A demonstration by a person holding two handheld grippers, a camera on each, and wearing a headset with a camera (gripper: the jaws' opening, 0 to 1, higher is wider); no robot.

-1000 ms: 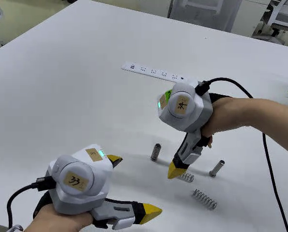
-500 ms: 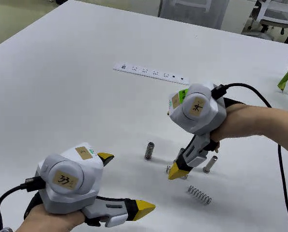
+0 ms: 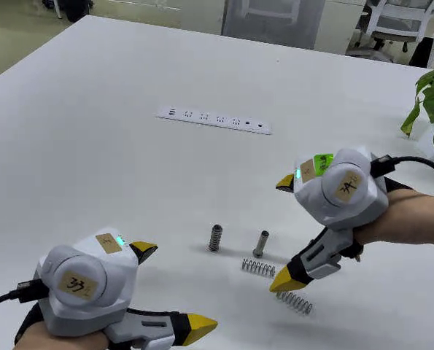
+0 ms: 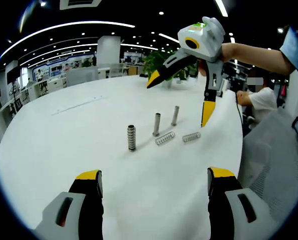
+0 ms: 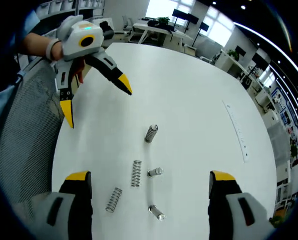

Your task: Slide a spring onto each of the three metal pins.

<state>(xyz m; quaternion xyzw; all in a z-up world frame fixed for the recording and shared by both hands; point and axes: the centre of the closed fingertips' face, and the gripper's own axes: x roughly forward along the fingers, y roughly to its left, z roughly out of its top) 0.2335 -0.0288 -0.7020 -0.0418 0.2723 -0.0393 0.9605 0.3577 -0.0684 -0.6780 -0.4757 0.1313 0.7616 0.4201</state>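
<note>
The left gripper [image 3: 173, 288] hovers nearest over the white desk [image 3: 93, 146], its fingers spread wide and empty. Beyond it, one loose spring [image 3: 295, 302] lies flat by the right gripper's lower fingertip. A second spring [image 3: 258, 267] lies at the foot of a bare pin [image 3: 261, 243] standing upright. Left of that, a sprung pin [image 3: 215, 238] already wears its coil. The right gripper [image 3: 282, 232] hangs above them, fingers released. A third pin [image 4: 175, 115] stands near it. A power strip [image 3: 215, 119] lies farther back.

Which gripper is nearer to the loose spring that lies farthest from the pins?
Right. The right gripper is just beside the spring, with one of its fingers close to it. The left gripper is far off to the spring's left.
</note>
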